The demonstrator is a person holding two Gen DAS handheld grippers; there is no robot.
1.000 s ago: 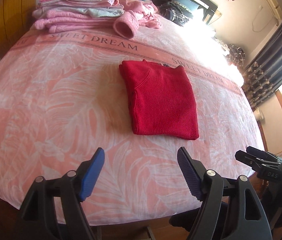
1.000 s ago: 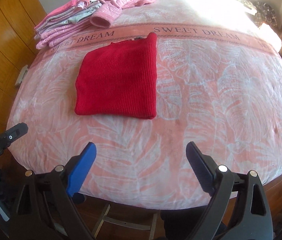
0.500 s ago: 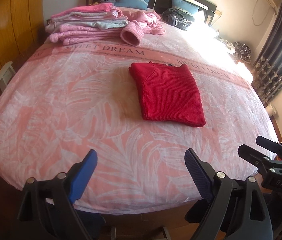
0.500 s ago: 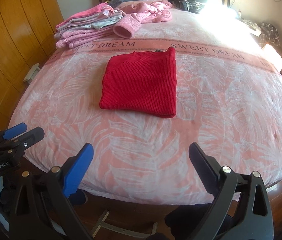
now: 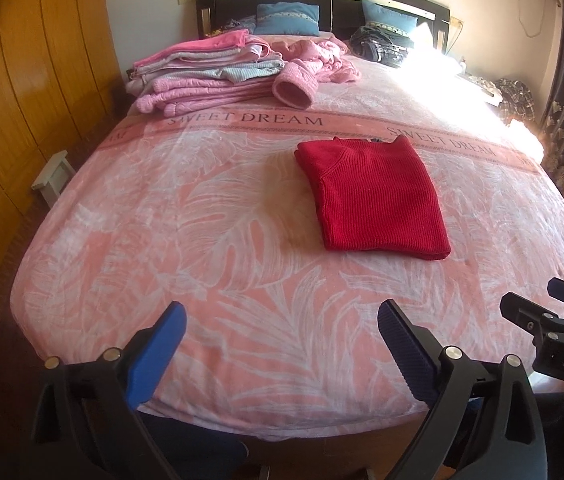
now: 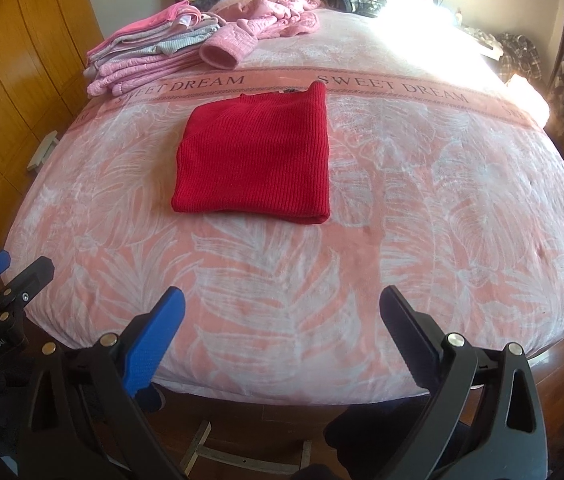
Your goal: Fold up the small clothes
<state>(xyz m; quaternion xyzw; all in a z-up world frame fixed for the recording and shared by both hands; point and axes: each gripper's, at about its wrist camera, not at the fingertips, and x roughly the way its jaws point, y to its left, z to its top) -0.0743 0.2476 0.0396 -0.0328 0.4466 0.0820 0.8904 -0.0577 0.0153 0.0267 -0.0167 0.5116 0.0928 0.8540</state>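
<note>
At the bottom of each wrist view the gripper's own fingers stand wide apart and hold nothing: the left gripper (image 5: 280, 328) and the right gripper (image 6: 282, 314) both hang off the near edge of the bed (image 5: 82, 248), over the floor. Beyond them, in mid-frame, the red sweater (image 6: 256, 156) lies folded into a flat rectangle on the pink bedspread, well apart from both tools. Its long axis runs away from the cameras toward the headboard, the folded hem nearest. It sits right of centre in the left view and left of centre in the right view, so neither seems clearly nearer. In the upper left, a stack of folded pink clothes (image 5: 202, 76) rests beside a loose pink garment (image 5: 317, 60).
</note>
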